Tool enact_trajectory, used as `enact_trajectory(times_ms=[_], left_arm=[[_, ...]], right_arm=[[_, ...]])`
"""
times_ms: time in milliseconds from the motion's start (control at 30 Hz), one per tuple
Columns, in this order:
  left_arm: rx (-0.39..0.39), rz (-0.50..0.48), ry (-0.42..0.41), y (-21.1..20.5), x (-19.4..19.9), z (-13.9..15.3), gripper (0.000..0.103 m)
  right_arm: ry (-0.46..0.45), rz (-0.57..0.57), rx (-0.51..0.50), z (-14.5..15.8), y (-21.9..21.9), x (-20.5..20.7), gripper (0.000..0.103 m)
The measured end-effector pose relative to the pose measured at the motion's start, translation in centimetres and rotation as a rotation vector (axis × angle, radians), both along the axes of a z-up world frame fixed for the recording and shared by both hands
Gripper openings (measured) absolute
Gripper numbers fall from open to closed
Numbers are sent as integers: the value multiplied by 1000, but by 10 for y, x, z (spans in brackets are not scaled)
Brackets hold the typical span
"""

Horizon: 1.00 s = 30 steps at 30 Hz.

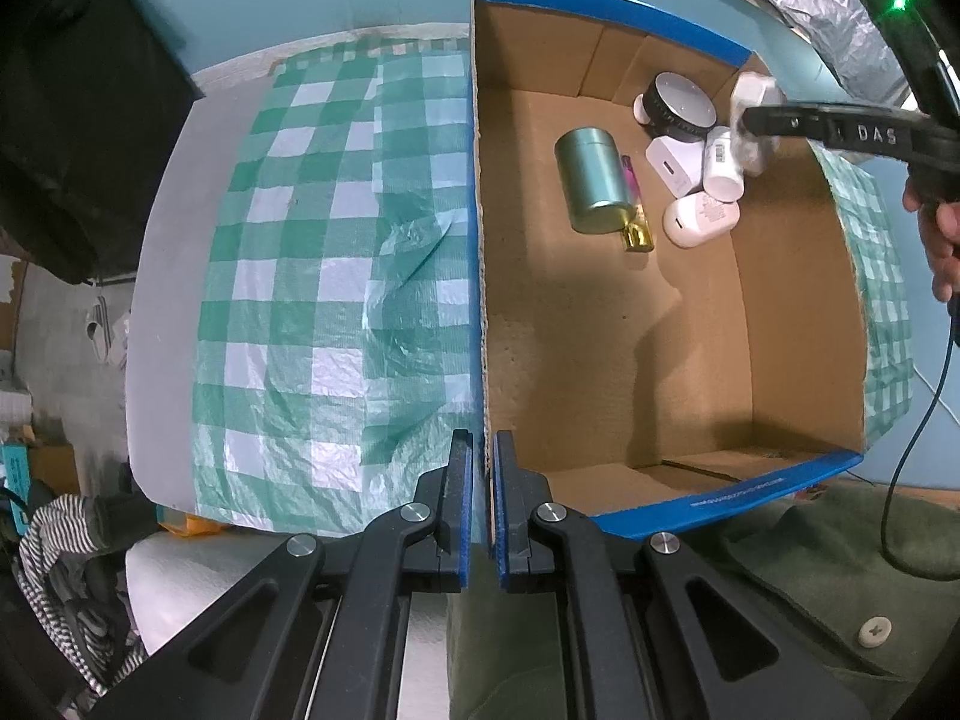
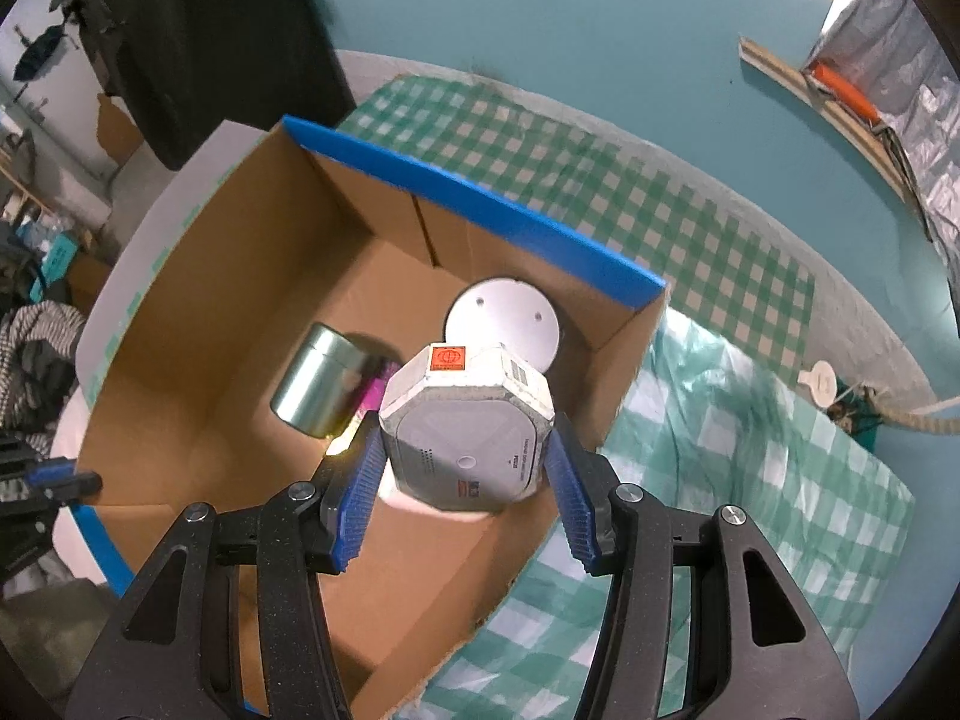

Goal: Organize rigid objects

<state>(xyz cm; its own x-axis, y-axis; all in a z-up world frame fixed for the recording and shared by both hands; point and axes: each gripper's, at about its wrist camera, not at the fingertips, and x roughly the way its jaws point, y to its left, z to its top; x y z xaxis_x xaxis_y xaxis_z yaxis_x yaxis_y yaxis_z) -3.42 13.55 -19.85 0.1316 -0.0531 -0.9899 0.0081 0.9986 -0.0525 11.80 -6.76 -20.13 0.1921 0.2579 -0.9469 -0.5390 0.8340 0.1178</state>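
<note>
It looked like a lived-in home room. A green checked tablecloth (image 1: 312, 276) covered the table, teal walls (image 2: 570, 18) rose behind it, striped clothing (image 1: 66, 546) lay heaped below the table's edge, and a cardboard box (image 1: 600, 324) sat on the cloth.

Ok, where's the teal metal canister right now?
The teal canister lies on its side on the cardboard box floor, beside the pink lighter, left of the white items in the left wrist view.

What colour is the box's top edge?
Blue, on the cardboard box; clearest in the left wrist view.
</note>
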Motion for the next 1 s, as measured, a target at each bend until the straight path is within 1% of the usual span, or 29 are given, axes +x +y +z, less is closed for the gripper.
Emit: enact_trajectory(times_ms=[200,267,367,400,433,467,567,667,700,733,767,833,867,933,1000], left_arm=[[2,-8,-19,0,8,7,6],[8,-14,-27,-1,11,11,8],[5,-23,-64,-5,16,23,19],[8,-25,-75,-5,18,27,26],[10,-30,-92,-6,20,32,30],[7,-40,-118,-9,23,40,32],[4,-62,-155,-16,32,56,40],[-1,-77,-198,-23,41,72,53],[1,-77,-212,-25,45,78,60],[-3,-78,-226,-26,49,84,64],[-6,-79,-236,-27,51,88,66],[-1,-81,-258,-31,58,97,77],[-1,-83,-266,-32,61,100,78],[6,-87,-282,-35,65,107,87],[17,-91,-292,-39,68,115,88]], right_arm=[[-24,-15,8,11,-2,-3,54],[-31,-24,14,17,-2,-3,54],[-48,-50,25,29,-6,-5,58],[-54,-58,29,34,-7,-6,62],[-61,-69,33,38,-9,-7,65],[-71,-84,39,45,-12,-8,65],[-85,-133,50,59,-20,-10,68],[-97,-197,68,77,-32,-13,69],[-101,-215,74,81,-35,-13,69],[-105,-233,78,86,-39,-14,69],[-112,-256,84,93,-43,-15,70],[-124,-289,90,103,-49,-17,70],[-130,-305,92,109,-53,-19,71],[-142,-338,99,121,-61,-22,71],[-155,-368,105,131,-68,-25,72]])
